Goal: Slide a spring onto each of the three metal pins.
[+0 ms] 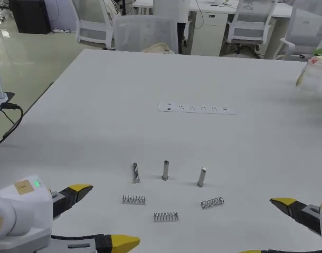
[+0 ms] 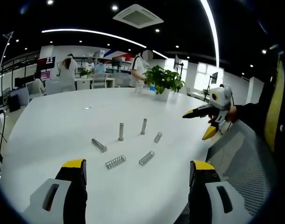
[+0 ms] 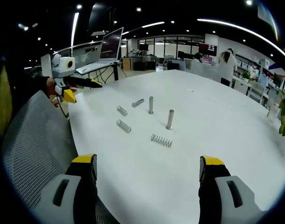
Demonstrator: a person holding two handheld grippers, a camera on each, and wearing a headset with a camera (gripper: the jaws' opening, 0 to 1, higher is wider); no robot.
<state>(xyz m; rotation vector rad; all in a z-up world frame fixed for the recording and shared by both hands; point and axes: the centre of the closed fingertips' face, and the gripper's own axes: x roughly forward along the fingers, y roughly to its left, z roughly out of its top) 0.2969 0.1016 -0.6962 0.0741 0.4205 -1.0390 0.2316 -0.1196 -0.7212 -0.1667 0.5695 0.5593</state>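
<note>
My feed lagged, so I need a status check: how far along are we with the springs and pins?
Nothing is done yet: all three pins are bare. Nothing is in hand: the left gripper and right gripper are open and empty. Left to do: all three springs lie loose on the table in front of the pins.

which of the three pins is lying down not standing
The left-end pin of the row. It lies on its side, slanted in both gripper views, while the middle pin and the right-end pin stand upright.
</note>
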